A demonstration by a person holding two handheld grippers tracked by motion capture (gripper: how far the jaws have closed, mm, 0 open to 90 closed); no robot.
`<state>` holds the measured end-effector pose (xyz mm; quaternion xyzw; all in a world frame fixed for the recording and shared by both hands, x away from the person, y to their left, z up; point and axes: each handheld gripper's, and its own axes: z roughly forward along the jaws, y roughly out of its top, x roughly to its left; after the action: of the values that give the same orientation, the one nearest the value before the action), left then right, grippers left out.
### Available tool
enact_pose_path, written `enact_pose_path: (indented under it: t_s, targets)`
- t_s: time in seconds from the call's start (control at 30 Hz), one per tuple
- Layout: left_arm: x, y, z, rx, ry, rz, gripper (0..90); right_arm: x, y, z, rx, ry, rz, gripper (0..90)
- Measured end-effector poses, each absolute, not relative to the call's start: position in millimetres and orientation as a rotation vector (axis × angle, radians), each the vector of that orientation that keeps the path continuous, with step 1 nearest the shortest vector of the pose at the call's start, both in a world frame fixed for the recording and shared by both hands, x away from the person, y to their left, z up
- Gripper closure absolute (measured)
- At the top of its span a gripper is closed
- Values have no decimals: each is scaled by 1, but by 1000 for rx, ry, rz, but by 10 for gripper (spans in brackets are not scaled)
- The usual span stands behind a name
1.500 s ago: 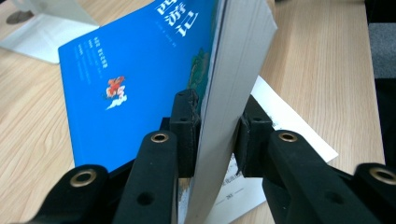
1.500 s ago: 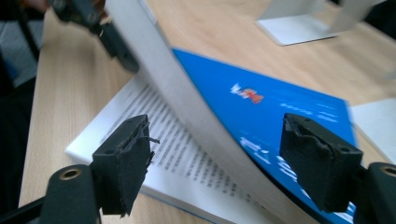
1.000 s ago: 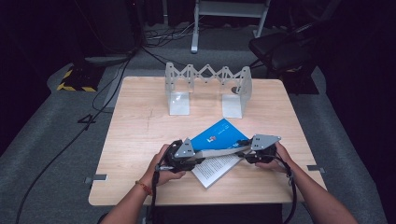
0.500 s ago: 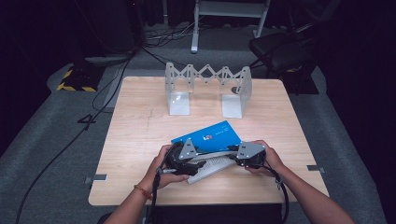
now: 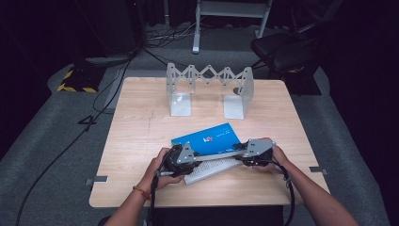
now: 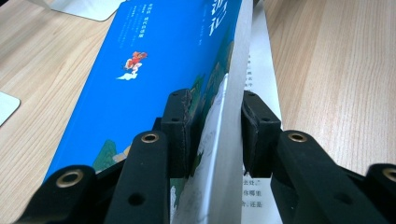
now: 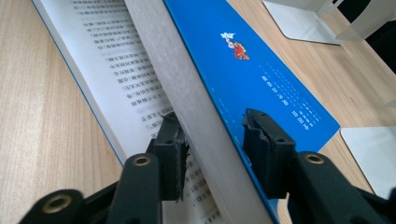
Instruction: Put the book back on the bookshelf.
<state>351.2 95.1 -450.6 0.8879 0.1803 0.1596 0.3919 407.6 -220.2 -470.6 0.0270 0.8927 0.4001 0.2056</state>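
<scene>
A thin blue paper book [image 5: 207,139] lies half open in the lower middle of the wooden counter [image 5: 141,127]. The left tool [image 6: 212,130] pinches its blue cover and pages. The right tool [image 7: 212,154] has just spread a little around the page block.

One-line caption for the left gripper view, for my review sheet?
Left gripper straddles the raised page block and blue cover of the open book on the wooden table.

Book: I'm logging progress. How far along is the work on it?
Done: the blue book lies part open on the table. In hand: the left gripper, jaws just closing, clamps cover and pages; the right gripper, jaws just opening, straddles them. Left: probably shutting it and standing it in the metal rack.
</scene>
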Motion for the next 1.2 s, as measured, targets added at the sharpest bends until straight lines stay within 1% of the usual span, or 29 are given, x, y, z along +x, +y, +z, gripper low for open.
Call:
enact_pose_path:
  t_s: [0.1,0.2,0.23,0.33,0.4,0.43,0.47,0.53,0.6,0.63,0.7,0.77,0.83,0.9,0.93,1.1,1.2]
  targets:
    - [352,95,-449,2257,477,391,642,404,-217,-467,54,2475,1062,651]
    - [351,94,-446,2242,516,393,544,401,-215,-465,47,2470,1041,668]
    - [350,93,-444,2237,546,379,544,399,-213,-463,49,2470,1038,676]
    - [346,85,-437,2257,572,380,452,392,-204,-461,41,2469,992,694]
    - [342,78,-434,2307,601,472,408,388,-198,-460,35,2464,970,702]
    - [342,76,-435,2324,636,515,401,385,-195,-459,31,2465,957,705]
    - [342,76,-436,2323,657,533,384,383,-192,-458,32,2467,951,708]
    - [345,82,-439,2344,653,526,396,381,-187,-458,26,2464,943,711]
    - [345,85,-444,2382,624,534,466,379,-184,-457,26,2468,935,710]
    - [345,86,-446,2397,599,541,520,379,-182,-457,21,2467,931,708]
    - [344,89,-449,2408,565,560,586,378,-180,-457,13,2471,931,702]
    - [345,93,-451,2431,531,561,626,379,-179,-459,14,2476,966,675]
    - [346,96,-453,2440,507,559,639,383,-181,-460,18,2503,1032,642]
    - [346,98,-453,2433,496,553,641,388,-188,-464,10,2501,1062,586]
    - [347,99,-454,2431,493,550,642,392,-192,-467,23,2503,1062,581]
    - [352,107,-452,2387,493,496,650,401,-204,-469,-6,2500,1158,624]
    - [353,108,-453,2386,482,498,649,401,-206,-470,14,2491,1184,662]
